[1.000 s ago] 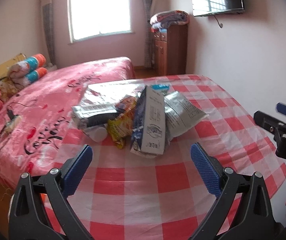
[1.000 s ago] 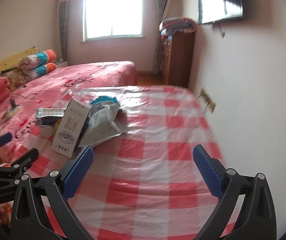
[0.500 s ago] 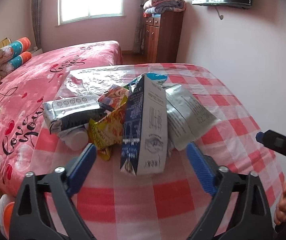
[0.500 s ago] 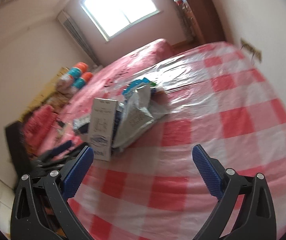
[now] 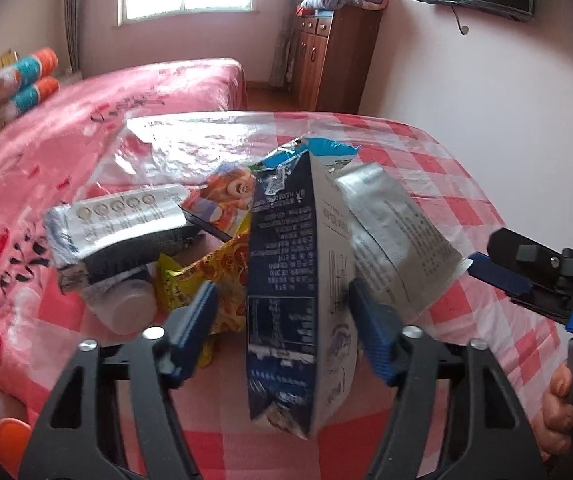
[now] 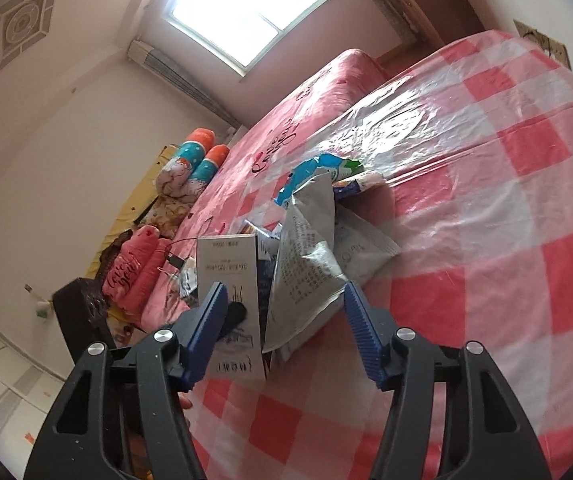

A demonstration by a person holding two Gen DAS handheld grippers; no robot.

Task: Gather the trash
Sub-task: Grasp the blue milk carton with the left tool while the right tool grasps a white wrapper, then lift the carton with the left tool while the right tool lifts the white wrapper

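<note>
A trash pile lies on the red-checked table (image 5: 466, 184). A blue-and-white carton (image 5: 298, 280) leans upright at its front. It stands between the pads of my left gripper (image 5: 282, 328), whose jaws are closing; a gap remains on the left side. A silver bag (image 5: 390, 240) rests against the carton's right face. My right gripper (image 6: 286, 320) comes in tilted from the right with its jaws closing. The silver bag (image 6: 306, 272) and the carton's white face (image 6: 230, 276) sit between its pads, not clamped. A silver-black packet (image 5: 118, 224), a yellow wrapper (image 5: 206, 268) and a white bottle (image 5: 130, 308) lie left of the carton.
A pink bed (image 5: 86, 128) borders the table on the left, with rolled pillows (image 5: 30, 84) at its head. A wooden cabinet (image 5: 334, 60) stands behind, and the wall runs close along the table's right side. A hand (image 5: 558, 412) holds the right gripper's handle.
Both grippers have come in on the pile from the near side and narrowed their jaws around the carton and the bag. The right gripper has rolled, tilting its view.
</note>
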